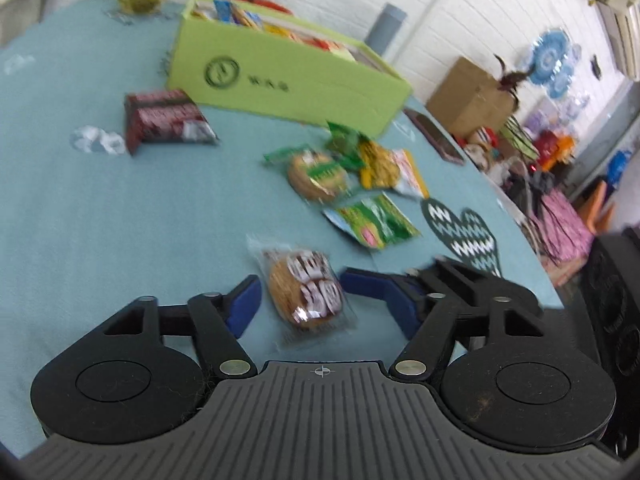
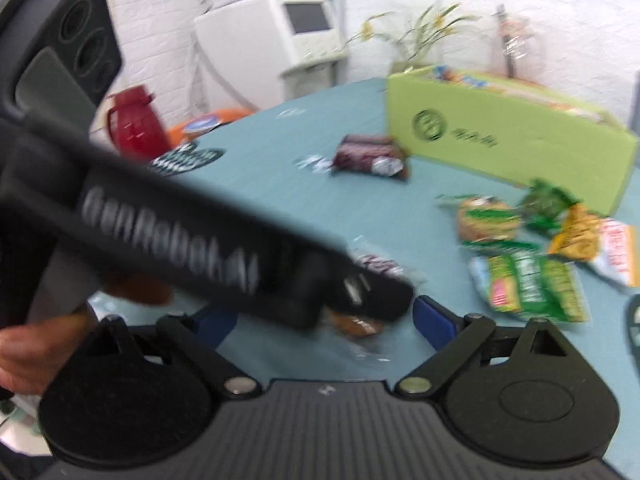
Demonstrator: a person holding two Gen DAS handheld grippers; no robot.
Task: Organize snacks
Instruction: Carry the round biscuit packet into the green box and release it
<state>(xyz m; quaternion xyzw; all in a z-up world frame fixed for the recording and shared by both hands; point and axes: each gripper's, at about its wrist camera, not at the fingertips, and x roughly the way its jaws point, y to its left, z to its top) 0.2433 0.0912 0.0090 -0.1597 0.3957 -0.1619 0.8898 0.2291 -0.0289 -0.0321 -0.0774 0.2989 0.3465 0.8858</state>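
Your left gripper (image 1: 300,296) is sitting nearest the lens, its jaws standing apart with a cookie pack (image 1: 306,294) lying on the table between them; the blue pads (image 1: 244,304) are not pressing on it. Your right gripper (image 2: 324,316) is holding its jaws wide, and nothing is gripped there. In the right wrist view the left gripper's black body is crossing the frame diagonally and covering most of that same cookie pack (image 2: 356,320), while your hand (image 2: 28,360) is showing at the lower left edge.

You are working over a table (image 1: 100,220) covered in teal cloth. A green box (image 1: 288,76) is standing at the far side, and snack packs are filling it up to the rim. A dark red pack (image 1: 164,122) is lying on the cloth just in front of the box's left corner.

Loose snacks are lying in a cluster between the box and the grippers: a second cookie pack (image 1: 316,174) with a green label, a yellow pack (image 1: 378,164) touching it on the right, a small green pack (image 1: 342,142) behind them, a white-and-orange pack (image 1: 410,176) at the right edge of the cluster, and a flat green pack (image 1: 374,222) nearest the grippers. Both views are blurring, so you cannot read the labels.
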